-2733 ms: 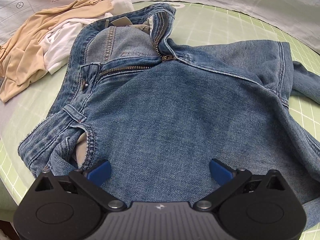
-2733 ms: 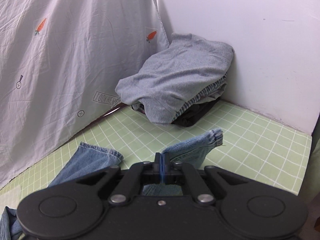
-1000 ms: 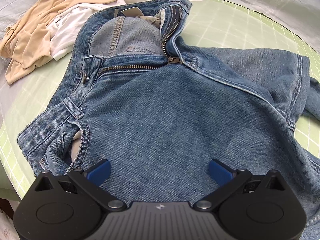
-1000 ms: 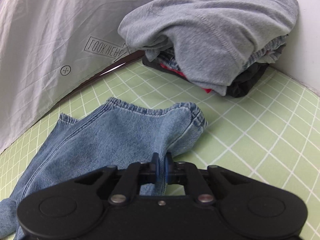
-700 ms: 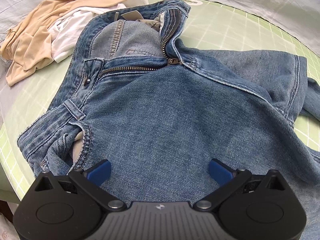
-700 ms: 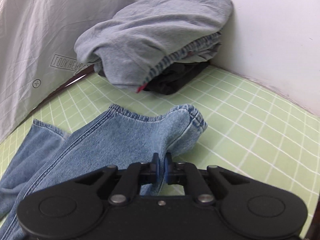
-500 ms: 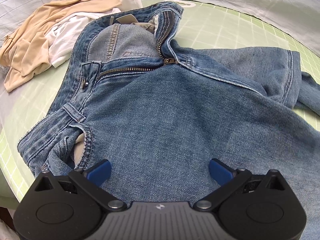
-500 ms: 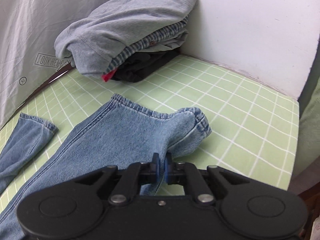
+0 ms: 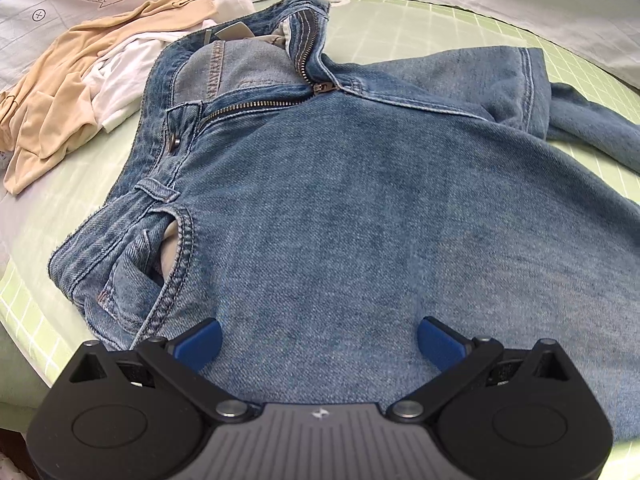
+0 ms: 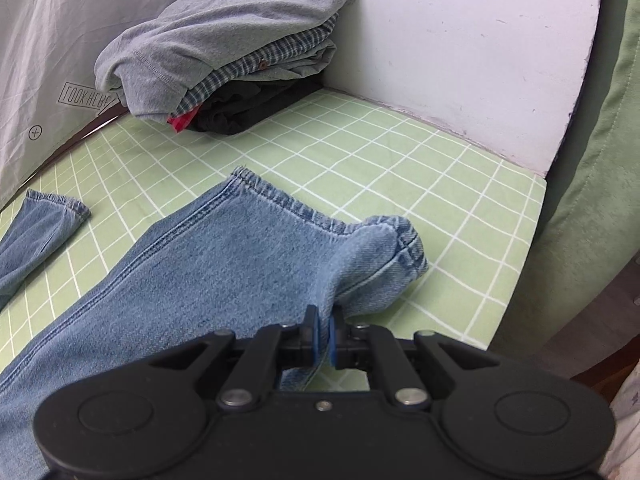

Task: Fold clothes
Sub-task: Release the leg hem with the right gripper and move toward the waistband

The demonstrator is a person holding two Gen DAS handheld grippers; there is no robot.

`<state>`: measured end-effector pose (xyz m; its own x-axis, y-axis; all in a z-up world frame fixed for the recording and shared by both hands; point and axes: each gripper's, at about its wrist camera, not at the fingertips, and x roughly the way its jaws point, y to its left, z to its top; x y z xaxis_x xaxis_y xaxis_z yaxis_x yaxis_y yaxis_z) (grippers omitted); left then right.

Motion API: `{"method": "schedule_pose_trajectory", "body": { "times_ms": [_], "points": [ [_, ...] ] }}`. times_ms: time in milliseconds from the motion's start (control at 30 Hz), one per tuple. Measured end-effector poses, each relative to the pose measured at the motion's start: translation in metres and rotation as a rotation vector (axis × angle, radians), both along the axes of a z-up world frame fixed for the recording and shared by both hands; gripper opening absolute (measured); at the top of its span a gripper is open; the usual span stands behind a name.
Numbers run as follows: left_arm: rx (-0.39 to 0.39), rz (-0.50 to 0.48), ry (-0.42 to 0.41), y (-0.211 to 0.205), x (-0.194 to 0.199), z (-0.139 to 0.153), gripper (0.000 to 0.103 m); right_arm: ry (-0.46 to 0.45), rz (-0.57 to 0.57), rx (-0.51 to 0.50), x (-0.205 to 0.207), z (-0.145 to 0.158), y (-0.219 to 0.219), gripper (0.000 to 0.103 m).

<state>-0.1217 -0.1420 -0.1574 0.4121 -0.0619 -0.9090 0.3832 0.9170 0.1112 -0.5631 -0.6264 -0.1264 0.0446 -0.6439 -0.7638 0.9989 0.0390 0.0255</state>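
While one claw [image 10: 322, 330] pinches, one jeans [image 9: 360, 200] shows two legs.

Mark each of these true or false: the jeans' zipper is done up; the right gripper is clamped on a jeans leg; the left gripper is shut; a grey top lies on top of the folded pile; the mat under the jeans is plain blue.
1. The zipper of the jeans is done up. False: it is open.
2. The right gripper is clamped on a jeans leg. True.
3. The left gripper is shut. False: its jaws stand wide apart over the denim.
4. A grey top lies on top of the folded pile. True.
5. The mat is plain blue. False: green with a white grid.
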Motion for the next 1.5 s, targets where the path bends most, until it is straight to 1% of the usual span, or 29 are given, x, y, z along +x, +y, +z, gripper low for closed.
{"method": "schedule_pose_trajectory", "body": {
  "times_ms": [133,233,267,300,333,400,433,467,500,567,733,833,967,1133,1267,1367,1400,1500],
  "points": [
    [-0.011,-0.011,0.013,0.007,-0.002,0.0,0.103,0.037,0.031,0.017,0.006,0.0,-0.001,0.006],
    [-0.008,-0.033,0.034,0.008,0.002,0.0,0.103,0.074,0.043,0.036,0.013,0.001,-0.003,0.011],
    [-0.005,-0.039,0.044,0.007,0.003,0.001,0.103,0.084,0.045,0.046,0.015,0.002,-0.004,0.016],
    [-0.004,-0.046,0.052,0.007,0.005,0.002,0.103,0.092,0.048,0.051,0.018,0.003,-0.005,0.026],
    [-0.01,-0.052,0.059,0.007,0.006,0.004,0.103,0.097,0.051,0.049,0.021,0.005,-0.004,0.03],
    [-0.037,-0.055,0.067,0.011,0.011,0.009,0.103,0.11,0.06,0.037,0.029,0.011,-0.003,0.048],
    [-0.055,-0.047,0.067,0.013,0.015,0.013,0.103,0.119,0.063,0.026,0.033,0.014,-0.001,0.052],
    [-0.073,-0.037,0.067,0.016,0.02,0.017,0.103,0.132,0.066,0.014,0.039,0.018,0.0,0.064],
    [-0.086,-0.026,0.063,0.018,0.025,0.021,0.103,0.146,0.069,-0.001,0.045,0.022,0.001,0.082],
    [-0.106,-0.006,0.053,0.02,0.037,0.028,0.103,0.164,0.083,-0.024,0.058,0.03,0.002,0.099],
    [-0.143,0.025,0.03,0.013,0.075,0.042,0.103,0.127,0.172,-0.049,0.097,0.045,-0.002,0.102],
    [-0.165,0.006,0.016,0.0,0.094,0.047,0.103,0.114,0.214,-0.062,0.124,0.05,-0.002,0.103],
    [-0.18,-0.018,-0.001,-0.02,0.118,0.052,0.103,0.11,0.273,-0.058,0.165,0.048,-0.007,0.103],
    [-0.223,0.0,-0.014,-0.042,0.156,0.056,0.103,0.092,0.34,-0.051,0.222,0.043,-0.028,0.103],
    [-0.216,0.035,-0.018,-0.058,0.195,0.052,0.103,0.038,0.365,-0.027,0.277,0.035,-0.055,0.103],
    [-0.217,0.071,-0.01,-0.065,0.222,0.047,0.103,-0.059,0.34,0.006,0.317,0.027,-0.076,0.102],
    [-0.214,0.081,-0.009,-0.066,0.228,0.044,0.103,-0.073,0.344,0.015,0.331,0.024,-0.08,0.102],
    [-0.185,0.094,-0.023,-0.07,0.243,0.035,0.103,-0.051,0.41,-0.001,0.382,0.014,-0.085,0.102]
  ]
}}
